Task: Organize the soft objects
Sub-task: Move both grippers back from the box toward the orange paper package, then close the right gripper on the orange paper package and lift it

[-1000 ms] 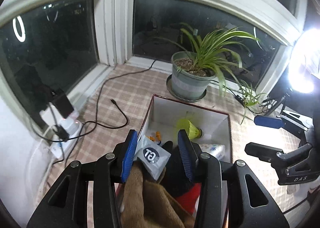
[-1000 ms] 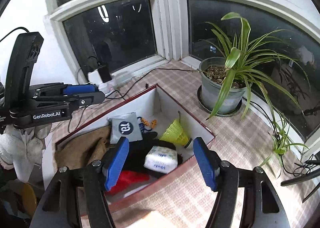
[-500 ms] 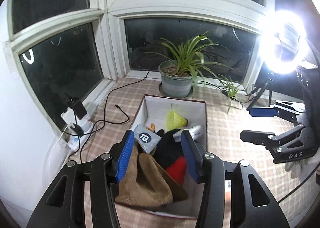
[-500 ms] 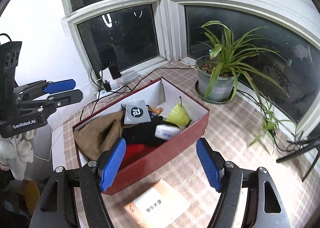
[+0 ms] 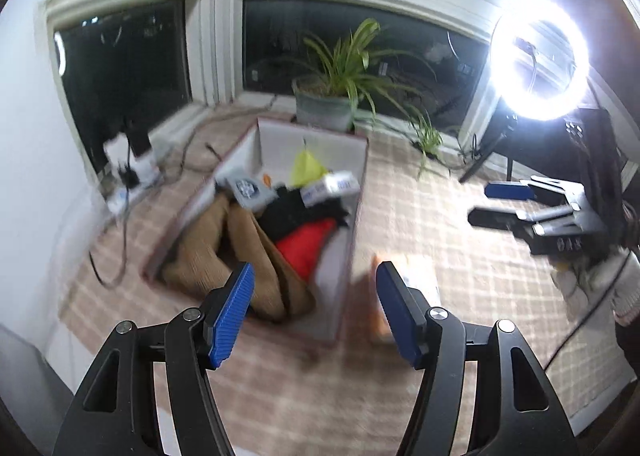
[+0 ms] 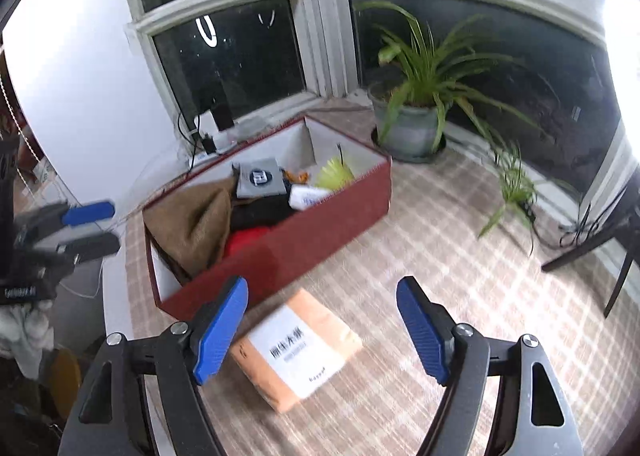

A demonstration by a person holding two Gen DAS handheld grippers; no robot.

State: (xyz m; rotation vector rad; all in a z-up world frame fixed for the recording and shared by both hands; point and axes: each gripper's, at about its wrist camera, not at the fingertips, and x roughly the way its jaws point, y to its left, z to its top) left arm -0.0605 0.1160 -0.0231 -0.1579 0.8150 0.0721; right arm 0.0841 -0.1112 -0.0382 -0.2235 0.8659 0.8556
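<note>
Right gripper [image 6: 322, 330] and left gripper [image 5: 314, 314] both spread, empty — one orange packet [image 6: 296, 348] below right; one red box [image 6: 320, 228] beyond.

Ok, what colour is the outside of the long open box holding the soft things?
Dark red outside, white inside; the right wrist view shows it best.

A glaring ring light [image 5: 540, 58] lights the scene; both fisheye views show motion blur.
</note>
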